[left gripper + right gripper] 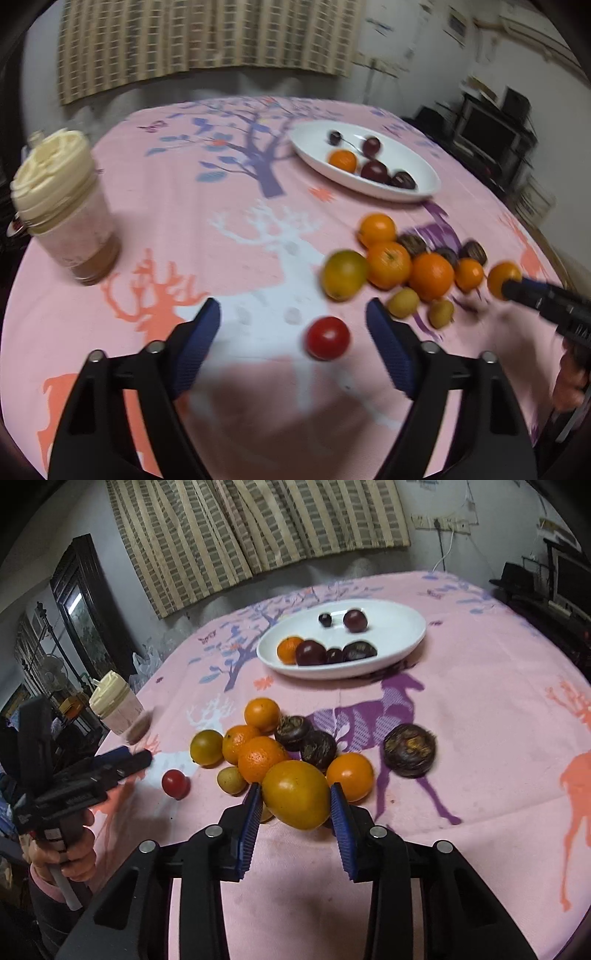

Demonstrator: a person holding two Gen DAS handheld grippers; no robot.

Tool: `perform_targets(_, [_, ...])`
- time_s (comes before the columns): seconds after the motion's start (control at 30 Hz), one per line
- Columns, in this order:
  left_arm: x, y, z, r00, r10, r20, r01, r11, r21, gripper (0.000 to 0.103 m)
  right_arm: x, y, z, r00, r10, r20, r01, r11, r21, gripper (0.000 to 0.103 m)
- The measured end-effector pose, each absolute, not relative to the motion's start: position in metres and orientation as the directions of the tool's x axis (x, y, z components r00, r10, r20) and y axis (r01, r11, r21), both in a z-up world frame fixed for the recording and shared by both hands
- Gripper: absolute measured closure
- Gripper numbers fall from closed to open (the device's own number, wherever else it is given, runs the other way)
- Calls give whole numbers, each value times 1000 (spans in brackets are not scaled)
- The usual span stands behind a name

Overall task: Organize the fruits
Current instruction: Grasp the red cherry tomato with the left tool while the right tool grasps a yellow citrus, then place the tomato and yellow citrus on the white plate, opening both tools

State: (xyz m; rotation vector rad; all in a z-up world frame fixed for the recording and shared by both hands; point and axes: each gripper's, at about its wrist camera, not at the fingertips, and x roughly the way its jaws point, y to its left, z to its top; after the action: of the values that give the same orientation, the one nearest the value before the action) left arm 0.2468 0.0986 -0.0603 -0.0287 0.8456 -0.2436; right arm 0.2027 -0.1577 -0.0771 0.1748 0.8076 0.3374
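Right gripper (295, 799) clamps an orange-yellow fruit (295, 794) just in front of the fruit pile (258, 753); its long axis runs left-right between the pads. Left gripper (293, 314) gapes wide above bare cloth (258, 406), a red tomato (328, 338) between its fingers. Beyond the pile, bare cloth, then the white plate (399, 635).

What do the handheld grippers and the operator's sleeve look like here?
Both the left gripper and right gripper have matte black linkage frames with round silver pivot pins and dark blue ribbed pads on the fingers. The left one has a black pistol-style handle with faint lettering. A pink cuff over a dark sleeve shows at that wrist. No cables visible.
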Motion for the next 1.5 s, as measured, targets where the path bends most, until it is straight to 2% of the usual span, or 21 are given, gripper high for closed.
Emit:
perform_targets(0.03, [247,94,-63,628,-227,-745,218,970,-112,37,198,-160,-73,650,360,-670,-230,932,279,65])
perform_targets(0.1, [247,87,-69,614,-217,-759,231,969,-90,41,193,-163,-67,654,369,-660,-239,929,283,65])
perform_targets(0.17, [249,81,-74,596,-213,-774,245,966,-77,51,188,-164,-63,661,374,-651,-250,927,279,65])
perform_targets(0.33, [251,74,-82,573,-217,-790,268,961,-69,52,183,-167,-60,668,385,-637,-254,922,291,65])
perform_targets(0.43, [255,76,-84,556,-234,-797,269,959,-94,68,180,-168,-61,670,389,-632,-253,920,298,65])
perform_targets(0.5, [256,77,-85,547,-255,-798,278,954,-114,73,178,-170,-61,672,388,-630,-253,921,298,65])
perform_targets(0.77, [252,79,-79,571,-242,-785,262,959,-106,73,177,-181,-63,680,386,-624,-240,921,309,65])
perform_targets(0.9, [262,81,-56,584,-314,-749,252,947,-200,73,184,-185,-53,695,383,-608,-259,923,285,65])
perform_targets(1.17, [355,33,0,640,-314,-701,262,947,-185,73,263,-189,-22,776,341,-531,-241,938,249,65])
perform_targets(1.27, [402,13,-2,635,-286,-717,255,954,-155,73,323,-190,-30,776,272,-569,-186,961,205,65])
perform_targets(1.5, [477,-17,-35,580,-244,-777,243,962,-121,73,395,-189,-63,712,267,-650,-176,963,202,65])
